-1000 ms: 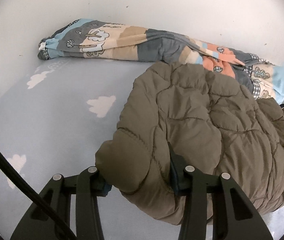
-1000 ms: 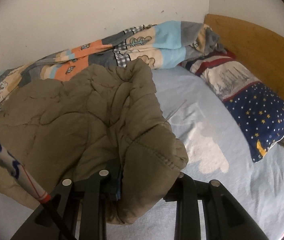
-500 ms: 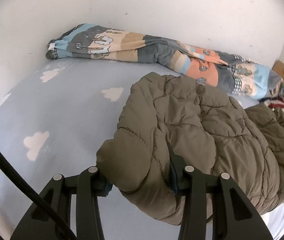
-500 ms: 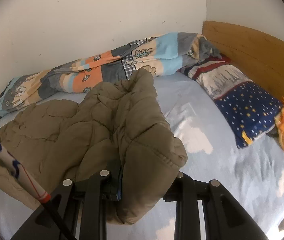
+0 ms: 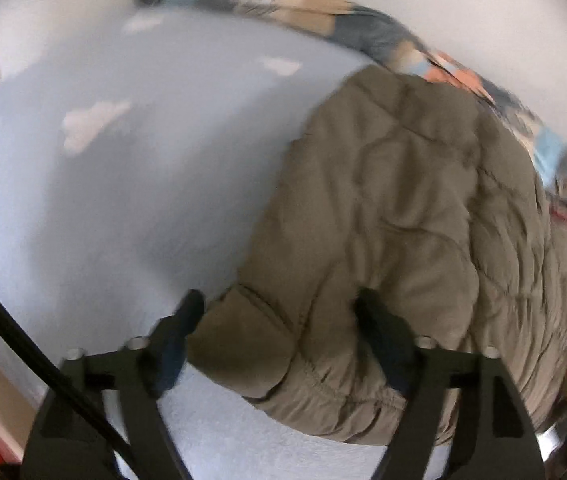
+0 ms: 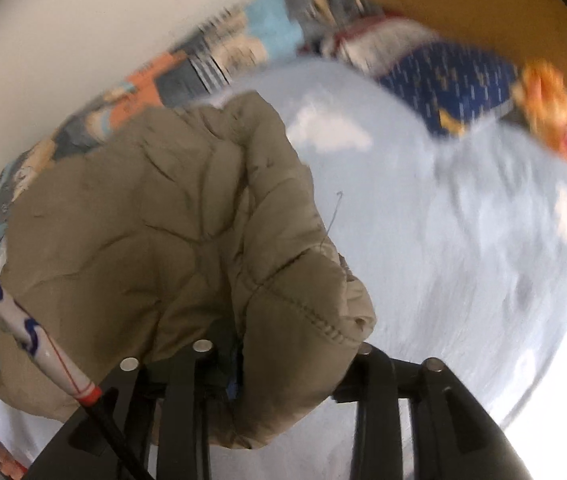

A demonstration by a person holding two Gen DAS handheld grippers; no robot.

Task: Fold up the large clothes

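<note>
An olive quilted jacket (image 5: 403, 200) lies bunched on the light blue bed sheet (image 5: 143, 200). In the left wrist view its thick hem edge sits between the fingers of my left gripper (image 5: 279, 304). Those jaws are opening and stand wide, and the left pad has come off the cloth. In the right wrist view the jacket (image 6: 163, 220) hangs over my right gripper (image 6: 283, 346). A padded corner fills the gap there. These jaws are opening too, but the cloth still touches both fingers. Both views are blurred by motion.
A patchwork quilt (image 5: 323, 12) lies rolled along the white wall. A navy starred pillow (image 6: 463, 76) and an orange cloth (image 6: 555, 112) sit by the wooden headboard (image 6: 463, 0). A white striped cable (image 6: 31, 328) crosses the lower left.
Both grippers have swept across the bed and sunk with the jacket. The left jaws have spread wide off the hem; the right jaws have widened a little.
</note>
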